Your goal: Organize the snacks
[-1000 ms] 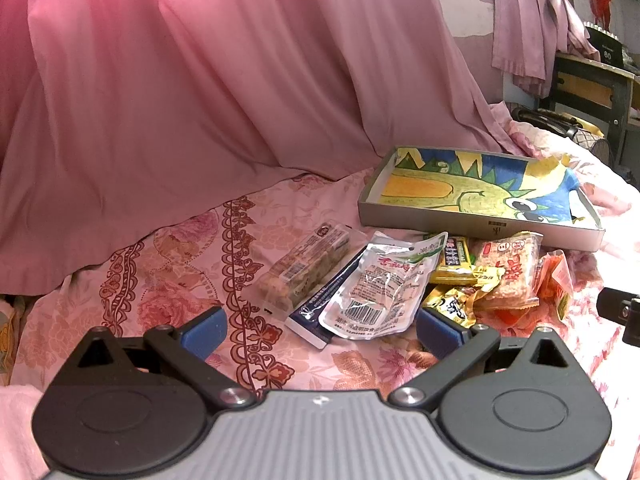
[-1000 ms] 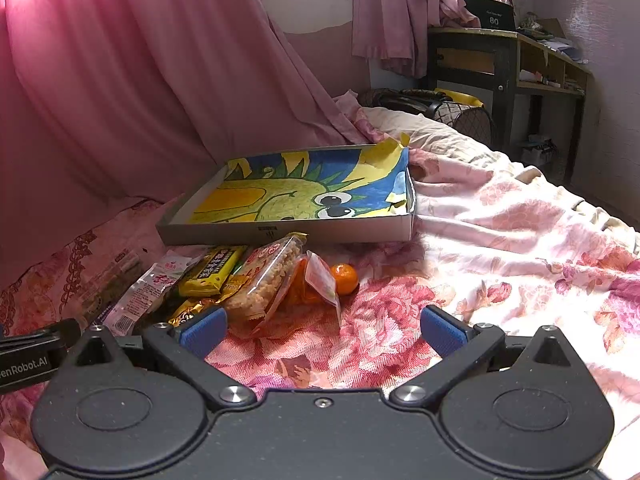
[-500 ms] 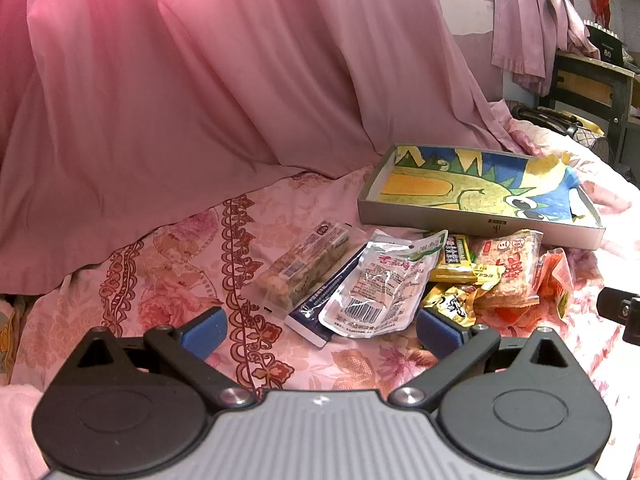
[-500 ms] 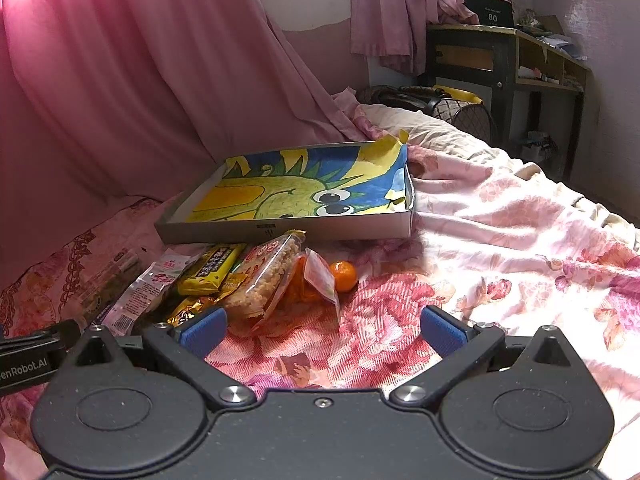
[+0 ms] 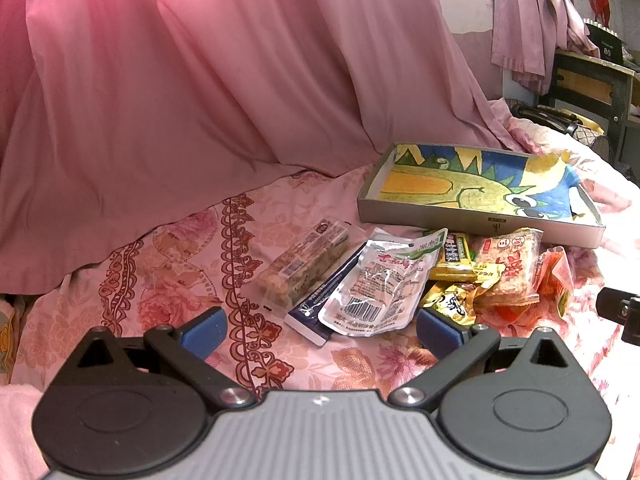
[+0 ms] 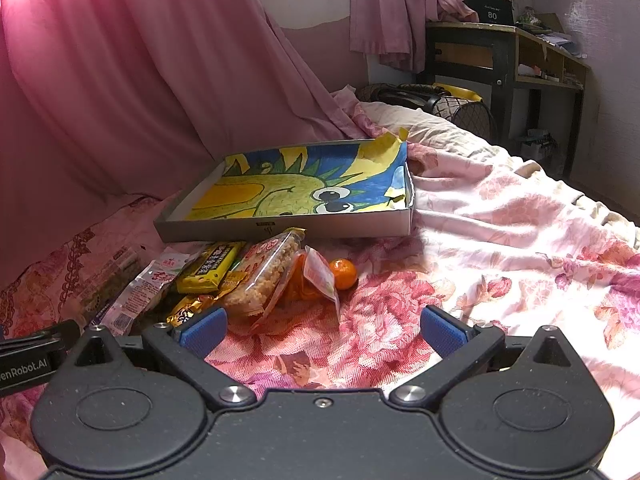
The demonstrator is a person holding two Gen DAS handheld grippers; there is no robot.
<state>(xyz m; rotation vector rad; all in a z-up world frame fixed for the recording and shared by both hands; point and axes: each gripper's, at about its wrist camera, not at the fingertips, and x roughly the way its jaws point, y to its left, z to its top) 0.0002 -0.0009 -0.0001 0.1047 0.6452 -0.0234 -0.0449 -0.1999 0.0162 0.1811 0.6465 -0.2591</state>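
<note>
Two grippers, left gripper (image 5: 320,330) and right gripper (image 6: 322,326), jaws wide, empty; silver pouch (image 5: 378,284) lengthwise toward tray (image 5: 476,222).

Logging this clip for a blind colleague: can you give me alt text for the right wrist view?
The open right gripper hovers empty over a floral bedspread, facing a pile of snack packets and a small orange. Behind them lies a shallow grey box lined with a dragon drawing, with a pink curtain beyond.
</note>
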